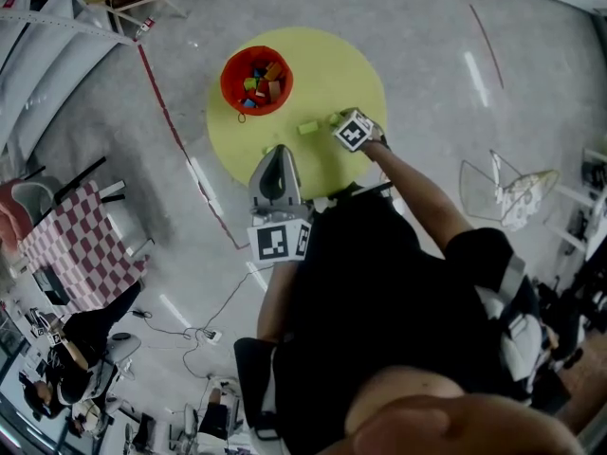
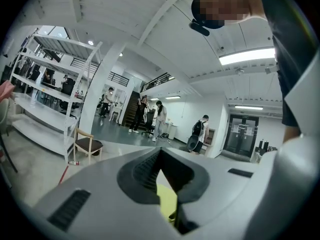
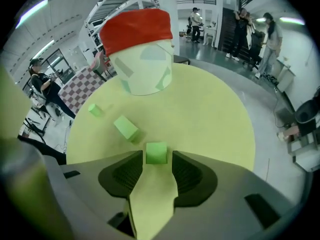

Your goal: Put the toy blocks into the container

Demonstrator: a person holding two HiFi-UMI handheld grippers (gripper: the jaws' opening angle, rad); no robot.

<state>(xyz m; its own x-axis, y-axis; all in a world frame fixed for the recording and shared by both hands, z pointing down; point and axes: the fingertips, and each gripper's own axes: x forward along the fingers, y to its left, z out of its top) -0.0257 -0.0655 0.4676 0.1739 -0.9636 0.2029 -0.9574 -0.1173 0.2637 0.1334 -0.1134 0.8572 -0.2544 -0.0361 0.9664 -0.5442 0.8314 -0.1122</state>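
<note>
Three green blocks loose on the surface [image 1: 327, 64], all well apart from the container [image 1: 227, 76].

Container: red-rimmed, at the far left part of the surface. Holds stored blocks [image 1: 258, 81] of mixed colours.

Near block [image 3: 156, 152]: flat on the surface, at the tips of the right hand-held gripper [image 3: 157, 159]. Between the jaws, touching neither pad.

Mid block [image 3: 126, 127]: just beyond and left of the near block, apart from it.

Far block [image 3: 94, 110]: further left again, near the surface edge.

Right hand-held gripper: wide, pointed steeply down, holding nothing.

Left hand-held gripper [image 2: 160, 153]: tips together, nothing between them. Roughly level at the near edge of the surface, idle.

Step in hand, as judged: pick-up of the near block, approach about complete. Task well along but unfinished, going by the filled container and the three blocks left out.

Next move calls for:
- a slight further drop to bring a pad to either side of the near block;
- a square squeeze on two flat faces;
- a lift and a carry across to the container;
- release above the rim.

Hidden or unclear:
- Right jaws and near block covered by the marker cube [image 1: 353, 131] in the head view.
- Far block hard to find in the head view.
- Count and shapes of stored blocks not tellable.
- Surface shown only as a sliver through the jaw gap in the left gripper view.
- Near edge of the surface masked by the person's torso.
</note>
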